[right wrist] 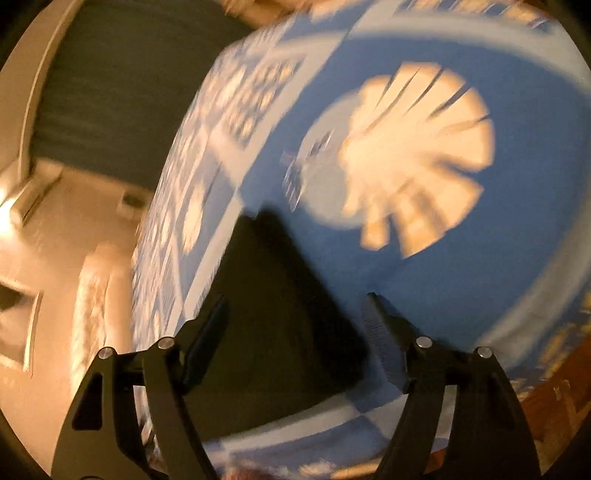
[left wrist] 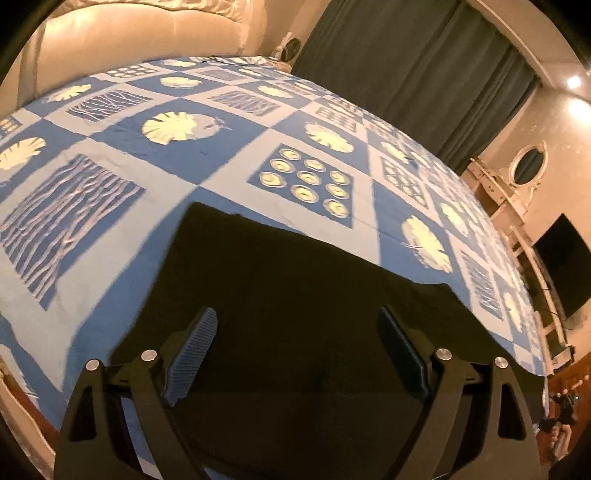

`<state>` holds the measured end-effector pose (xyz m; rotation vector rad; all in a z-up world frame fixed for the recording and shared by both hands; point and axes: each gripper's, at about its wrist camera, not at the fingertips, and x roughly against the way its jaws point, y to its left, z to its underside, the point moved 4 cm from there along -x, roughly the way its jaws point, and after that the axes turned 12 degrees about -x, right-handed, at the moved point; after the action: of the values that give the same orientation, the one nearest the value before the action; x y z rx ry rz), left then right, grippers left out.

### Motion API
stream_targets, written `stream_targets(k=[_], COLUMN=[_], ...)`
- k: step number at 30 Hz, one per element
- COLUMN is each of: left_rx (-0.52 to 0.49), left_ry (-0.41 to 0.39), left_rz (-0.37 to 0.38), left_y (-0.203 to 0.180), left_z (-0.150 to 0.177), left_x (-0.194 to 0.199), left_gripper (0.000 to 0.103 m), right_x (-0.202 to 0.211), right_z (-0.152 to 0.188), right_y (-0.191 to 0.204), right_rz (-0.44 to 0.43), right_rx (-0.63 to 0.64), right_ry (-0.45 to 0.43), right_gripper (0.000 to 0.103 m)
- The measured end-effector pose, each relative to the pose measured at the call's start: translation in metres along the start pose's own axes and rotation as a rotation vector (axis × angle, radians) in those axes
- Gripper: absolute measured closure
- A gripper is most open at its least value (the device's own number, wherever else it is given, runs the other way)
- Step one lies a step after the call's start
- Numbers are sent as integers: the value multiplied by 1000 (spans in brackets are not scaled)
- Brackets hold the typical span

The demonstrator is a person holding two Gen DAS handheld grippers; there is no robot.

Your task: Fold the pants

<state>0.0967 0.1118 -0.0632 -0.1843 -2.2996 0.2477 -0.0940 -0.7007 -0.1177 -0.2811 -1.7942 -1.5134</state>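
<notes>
While lying flat on the blue patterned bedspread [left wrist: 229, 155], black pants [left wrist: 288, 295] appear folded into a dark slab, no legible labels, left gripper [left wrist: 297, 332] spread empty above them, right gripper [right wrist: 295, 314] parted, pants corner at 12 o'clock.

Place: a home bedroom
Signs: bed [left wrist: 229, 155] with blue patterned cover, padded headboard [left wrist: 147, 29], dark curtains [left wrist: 399, 74], oval-mirror dresser [left wrist: 517, 173]
</notes>
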Motion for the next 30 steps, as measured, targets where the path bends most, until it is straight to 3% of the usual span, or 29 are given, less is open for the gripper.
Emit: stream_targets(k=[3, 5, 7, 10, 17, 25, 30], left_rx=[64, 93, 88, 71, 27, 36, 47], left_ry=[25, 30, 28, 32, 67, 86, 90], left_rz=[2, 4, -1, -7, -2, 13, 22], left_y=[16, 23, 24, 22, 19, 19, 19], left_z=[6, 10, 10, 10, 12, 14, 13], left_x=[-4, -6, -6, -3, -2, -3, -4], left_gripper=[16, 16, 16, 16, 16, 16, 16], right_x=[-6, -11, -19, -24, -10, 14, 11], right_z=[4, 11, 18, 24, 31, 64, 104], right_y=[8, 10, 13, 17, 50, 141, 205], right_rz=[14, 8, 38, 57, 28, -4, -11], right_rx=[55, 61, 84, 88, 89, 231, 349], right_ry=[46, 85, 115, 112, 38, -6, -17], right_gripper=[29, 44, 74, 82, 83, 83, 83])
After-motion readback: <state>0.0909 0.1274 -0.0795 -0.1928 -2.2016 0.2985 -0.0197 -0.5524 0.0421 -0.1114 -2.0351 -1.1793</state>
